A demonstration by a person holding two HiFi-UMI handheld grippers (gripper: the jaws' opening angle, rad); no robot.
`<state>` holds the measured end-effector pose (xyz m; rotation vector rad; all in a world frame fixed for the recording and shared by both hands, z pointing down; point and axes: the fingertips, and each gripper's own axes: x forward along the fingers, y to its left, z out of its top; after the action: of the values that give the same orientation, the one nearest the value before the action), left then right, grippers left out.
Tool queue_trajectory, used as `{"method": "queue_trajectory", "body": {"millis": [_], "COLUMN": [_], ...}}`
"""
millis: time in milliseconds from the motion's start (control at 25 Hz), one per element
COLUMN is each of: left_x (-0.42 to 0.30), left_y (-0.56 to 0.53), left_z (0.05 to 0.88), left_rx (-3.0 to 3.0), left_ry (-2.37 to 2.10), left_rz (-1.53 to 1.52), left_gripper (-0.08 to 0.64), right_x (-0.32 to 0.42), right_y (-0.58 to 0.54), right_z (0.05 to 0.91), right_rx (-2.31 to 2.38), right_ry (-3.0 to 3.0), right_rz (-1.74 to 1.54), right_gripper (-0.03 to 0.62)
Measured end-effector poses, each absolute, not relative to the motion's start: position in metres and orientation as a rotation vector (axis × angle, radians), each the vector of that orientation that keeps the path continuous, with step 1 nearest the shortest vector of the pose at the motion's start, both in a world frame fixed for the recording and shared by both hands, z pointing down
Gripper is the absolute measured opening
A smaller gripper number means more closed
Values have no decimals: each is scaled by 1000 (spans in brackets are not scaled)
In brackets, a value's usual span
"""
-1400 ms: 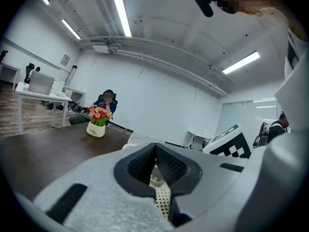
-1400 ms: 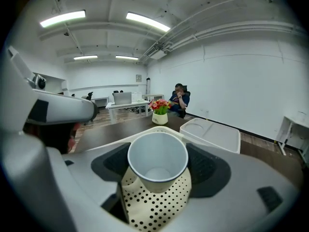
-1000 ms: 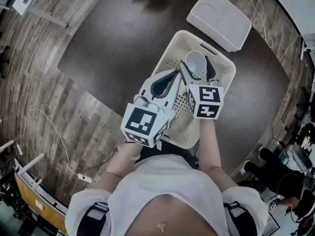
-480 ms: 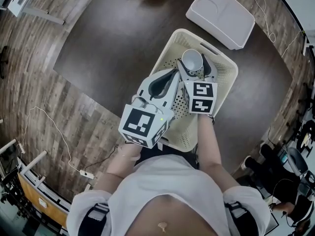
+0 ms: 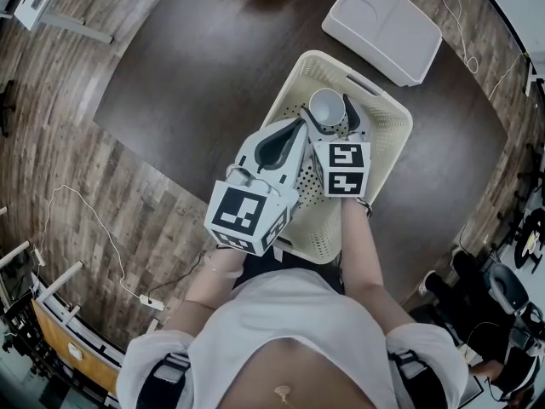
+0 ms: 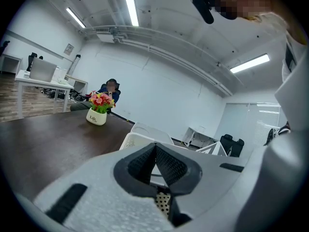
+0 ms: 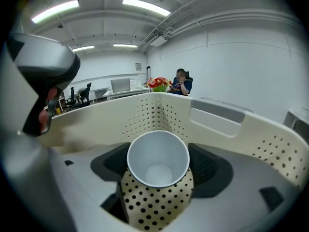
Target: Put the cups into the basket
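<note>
With the right fingers [image 7: 212,170] spread wide and pressing both sides of the upright white cup [image 7: 158,153], set it level on the floor of the perforated basket [image 7: 270,134] at the tabletop's [image 5: 196,66] near edge before releasing, left fingers [image 6: 169,166] closed and empty alongside; the cup sits deeper than a second ago.

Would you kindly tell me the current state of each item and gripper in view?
Cup, empty, gripped inside the basket.
Right gripper, fingers shut on the cup.
Left gripper, fingers shut, empty.
Basket, on the table, open top.
</note>
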<state>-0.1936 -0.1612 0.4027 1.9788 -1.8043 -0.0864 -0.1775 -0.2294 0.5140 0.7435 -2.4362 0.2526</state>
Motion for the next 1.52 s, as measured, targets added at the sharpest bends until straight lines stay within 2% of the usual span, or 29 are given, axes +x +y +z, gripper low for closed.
{"method": "queue_trajectory", "body": {"millis": [440, 920, 960, 1000, 1040, 1520], "left_x": [-192, -184, -185, -185, -185, -151], "left_y": [-152, -138, -137, -136, -134, -118], "left_z": [392, 371, 370, 370, 370, 360], "left_rx": [1997, 2018, 2012, 2006, 2000, 2070], "left_ry": [-1817, -1864, -1876, -1888, -1901, -1892], "left_rz": [-88, -112, -105, -96, -85, -22], "left_gripper": [11, 11, 11, 11, 11, 11], "right_x": [-169, -145, -141, -136, -132, -103], "right_y": [-218, -208, -207, -205, -203, -171], "right_z": [505, 423, 416, 410, 405, 376], "right_rx": [717, 896, 935, 975, 997, 1053], "right_ry": [-2390, -2579, -2600, -2624, -2649, -2713], "right_rz": [235, 194, 223, 258, 289, 254], "right_gripper": [371, 363, 291, 33, 9, 9]}}
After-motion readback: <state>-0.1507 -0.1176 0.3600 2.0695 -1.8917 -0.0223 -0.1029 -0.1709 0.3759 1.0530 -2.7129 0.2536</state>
